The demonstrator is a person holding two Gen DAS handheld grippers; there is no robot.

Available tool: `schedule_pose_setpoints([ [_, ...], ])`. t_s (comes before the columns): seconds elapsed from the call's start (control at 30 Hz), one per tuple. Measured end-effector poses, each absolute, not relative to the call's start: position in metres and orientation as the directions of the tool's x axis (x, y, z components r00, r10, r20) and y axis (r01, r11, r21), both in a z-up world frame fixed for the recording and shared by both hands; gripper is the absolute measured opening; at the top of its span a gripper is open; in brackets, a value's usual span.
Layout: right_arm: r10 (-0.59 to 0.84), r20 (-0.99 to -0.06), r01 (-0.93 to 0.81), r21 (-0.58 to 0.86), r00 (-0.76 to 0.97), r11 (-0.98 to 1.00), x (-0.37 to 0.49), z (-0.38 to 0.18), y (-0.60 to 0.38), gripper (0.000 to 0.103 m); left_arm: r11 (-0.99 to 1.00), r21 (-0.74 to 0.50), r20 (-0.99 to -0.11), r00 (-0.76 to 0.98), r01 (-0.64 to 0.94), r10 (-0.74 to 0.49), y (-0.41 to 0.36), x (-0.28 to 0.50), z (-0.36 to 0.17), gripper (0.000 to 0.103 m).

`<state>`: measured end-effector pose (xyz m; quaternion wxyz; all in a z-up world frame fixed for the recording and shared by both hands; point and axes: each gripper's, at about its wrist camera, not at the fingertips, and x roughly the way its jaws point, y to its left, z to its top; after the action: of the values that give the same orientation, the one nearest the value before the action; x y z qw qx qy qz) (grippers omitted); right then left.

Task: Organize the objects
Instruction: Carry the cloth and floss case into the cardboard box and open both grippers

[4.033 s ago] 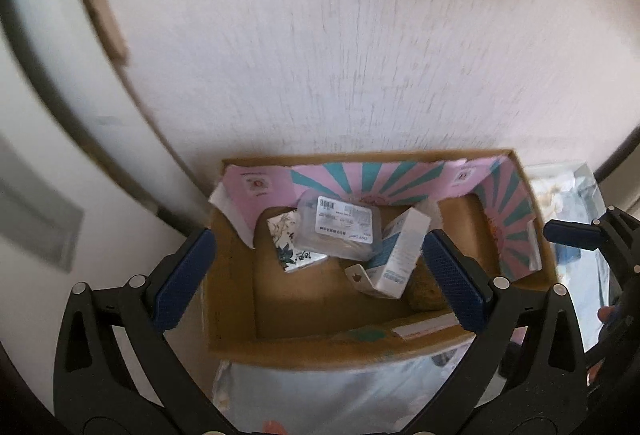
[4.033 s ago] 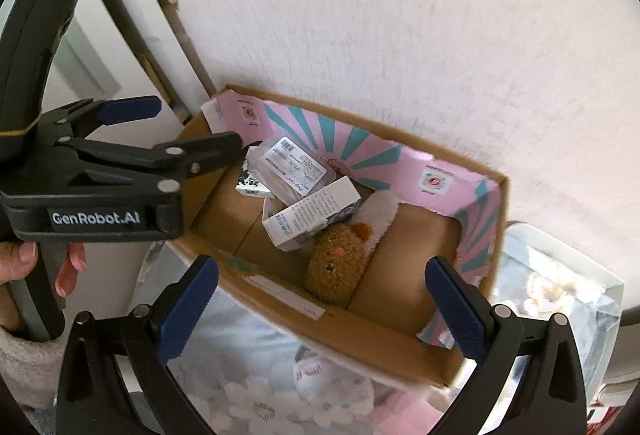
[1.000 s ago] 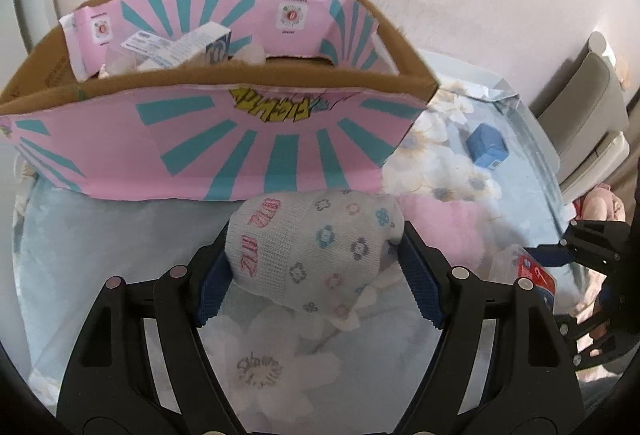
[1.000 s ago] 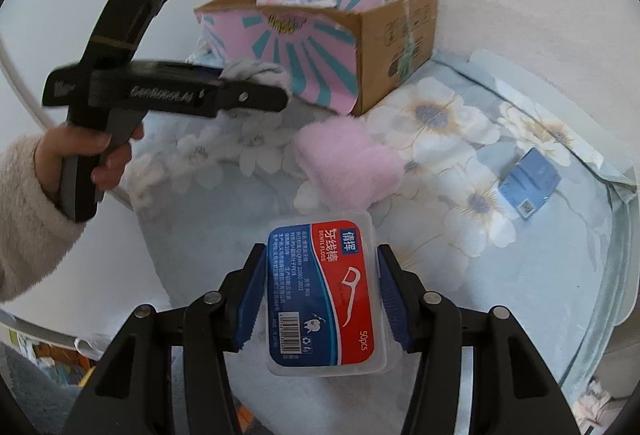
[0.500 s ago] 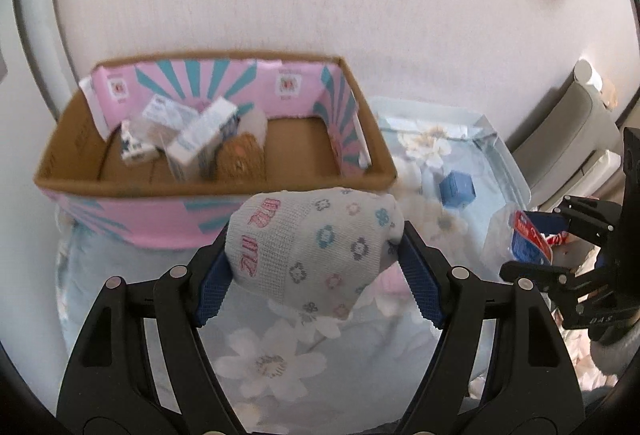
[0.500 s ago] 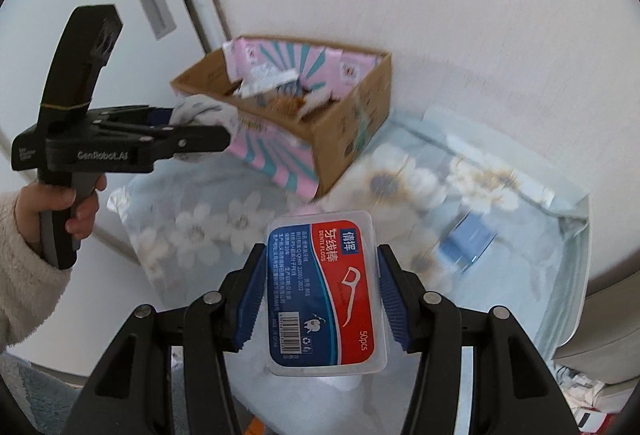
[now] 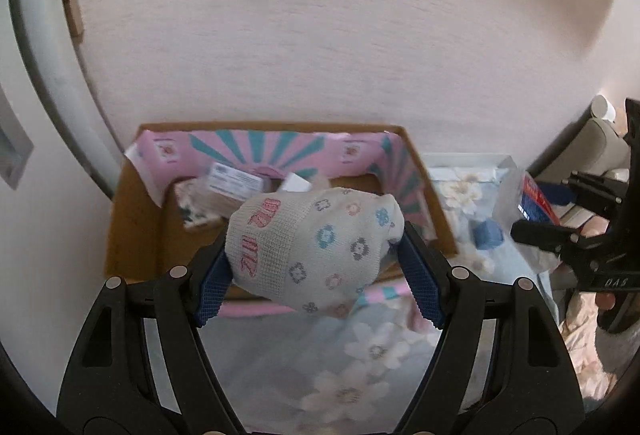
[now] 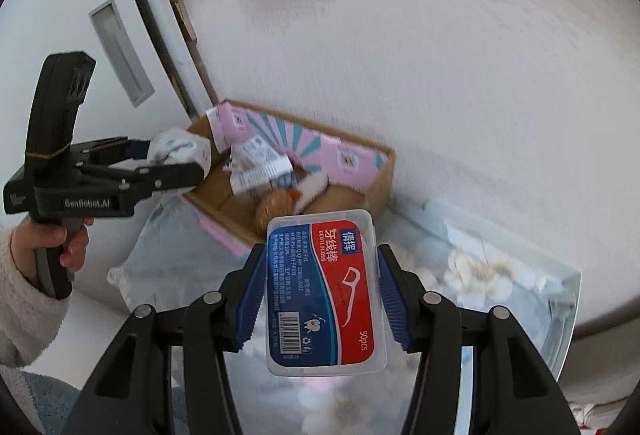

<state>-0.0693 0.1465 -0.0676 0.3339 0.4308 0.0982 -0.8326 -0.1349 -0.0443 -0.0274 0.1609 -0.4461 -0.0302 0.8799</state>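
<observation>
My left gripper [image 7: 316,271] is shut on a rolled white sock [image 7: 308,247] with small flower prints, held in the air over the near wall of the cardboard box [image 7: 132,231]. That box has a pink and teal lining and holds small packets and a brown plush toy [image 8: 276,207]. My right gripper [image 8: 322,295] is shut on a clear dental floss box [image 8: 326,291] with a red and blue label, raised to the right of the cardboard box [image 8: 376,179]. In the right wrist view the left gripper [image 8: 176,163] with the sock [image 8: 180,149] hangs at the box's left end.
The box sits against a white wall on a flower-print cloth [image 7: 372,351]. A small blue box [image 7: 488,233] lies on the cloth right of the cardboard box. A person's hand [image 8: 64,247] in a fuzzy sleeve holds the left tool. A white door [image 8: 80,47] stands at the left.
Both grippers have risen and moved toward the cardboard box, each keeping its load. The box's inside now shows from above, and the sock hangs over its near wall.
</observation>
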Motion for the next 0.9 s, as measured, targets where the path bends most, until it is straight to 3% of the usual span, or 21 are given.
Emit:
schedule_pose_setpoints([
  [0.47,-0.457,-0.806,0.610,0.156,-0.376,-0.777,-0.123,-0.079,0.063,0.050,-0.971,-0.143,-0.809,-0.543,-0.191,0.226,-0.109,-0.197,-0.048,0.074],
  [0.9,-0.337,-0.872,0.521,0.115,-0.354,-0.846,-0.151,-0.127,0.038,0.050,-0.965,-0.120,-0.846,-0.484,-0.234,0.223,-0.117,-0.222,-0.100,0.074],
])
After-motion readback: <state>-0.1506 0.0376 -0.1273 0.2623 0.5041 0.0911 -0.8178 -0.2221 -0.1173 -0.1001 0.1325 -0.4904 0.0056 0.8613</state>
